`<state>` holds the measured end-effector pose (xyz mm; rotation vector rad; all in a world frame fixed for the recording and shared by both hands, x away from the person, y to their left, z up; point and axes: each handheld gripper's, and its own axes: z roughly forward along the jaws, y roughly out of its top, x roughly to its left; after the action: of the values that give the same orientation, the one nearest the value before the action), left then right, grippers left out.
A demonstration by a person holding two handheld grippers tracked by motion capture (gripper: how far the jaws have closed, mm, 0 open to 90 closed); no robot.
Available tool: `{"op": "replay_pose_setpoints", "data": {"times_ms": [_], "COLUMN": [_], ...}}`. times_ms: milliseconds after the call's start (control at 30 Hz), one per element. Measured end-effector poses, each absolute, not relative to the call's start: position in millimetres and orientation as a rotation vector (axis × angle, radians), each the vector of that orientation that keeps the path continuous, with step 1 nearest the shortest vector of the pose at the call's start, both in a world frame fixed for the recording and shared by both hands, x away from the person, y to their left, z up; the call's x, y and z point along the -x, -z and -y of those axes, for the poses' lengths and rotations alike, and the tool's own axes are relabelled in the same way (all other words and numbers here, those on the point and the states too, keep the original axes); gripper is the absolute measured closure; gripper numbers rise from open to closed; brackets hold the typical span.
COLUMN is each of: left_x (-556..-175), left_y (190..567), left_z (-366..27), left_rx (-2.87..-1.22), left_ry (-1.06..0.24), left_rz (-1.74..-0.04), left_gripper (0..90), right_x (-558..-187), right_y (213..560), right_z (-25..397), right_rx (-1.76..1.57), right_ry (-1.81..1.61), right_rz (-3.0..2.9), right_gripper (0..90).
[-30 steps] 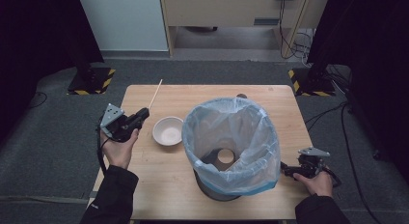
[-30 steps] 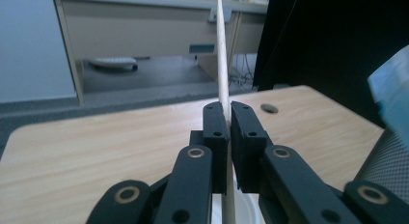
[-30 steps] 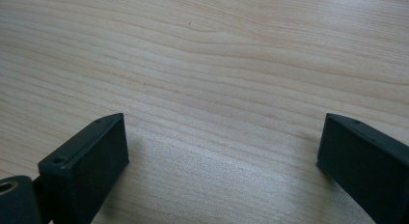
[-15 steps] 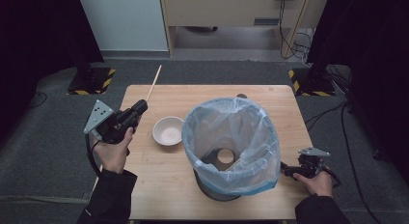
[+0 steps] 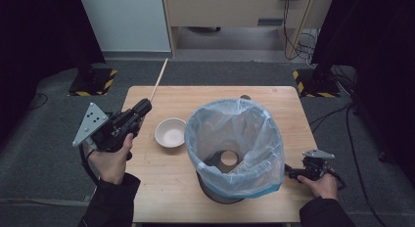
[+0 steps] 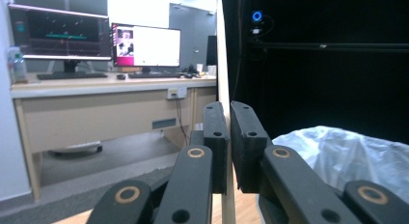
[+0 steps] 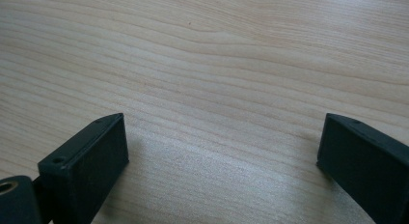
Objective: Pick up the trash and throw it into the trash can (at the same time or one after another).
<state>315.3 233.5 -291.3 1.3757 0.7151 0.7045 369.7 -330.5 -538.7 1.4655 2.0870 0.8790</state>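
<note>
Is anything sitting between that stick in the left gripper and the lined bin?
Only the small white bowl sits on the table between the left gripper, which clamps the stick, and the bin. The stick is raised above it.

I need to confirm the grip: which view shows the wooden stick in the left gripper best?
The left gripper view: the wooden stick runs up between the left gripper's shut jaws. The high view shows the stick's length reaching past the table's far edge. The right gripper view faces bare tabletop.

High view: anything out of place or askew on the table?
Nothing spilled or damaged. The one oddity: a thin wooden stick clamped in the left gripper, jutting past the table's far edge. The bowl and lined bin sit upright.
</note>
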Motion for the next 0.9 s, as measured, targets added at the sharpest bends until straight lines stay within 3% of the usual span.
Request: {"op": "replay_pose_setpoints", "data": {"times_ms": [900], "left_x": [-296.4], "left_y": [256.1], "left_z": [-180.8], "left_rx": [-1.33], "left_ry": [-0.603], "left_rz": [-0.535], "left_gripper": [85.3], "right_x": [-369.1], "right_y": [538.7], "right_z": [329.4], "right_rx": [-1.471], "right_ry": [-0.88], "right_rz": [-2.084], "right_gripper": [4.0]}}
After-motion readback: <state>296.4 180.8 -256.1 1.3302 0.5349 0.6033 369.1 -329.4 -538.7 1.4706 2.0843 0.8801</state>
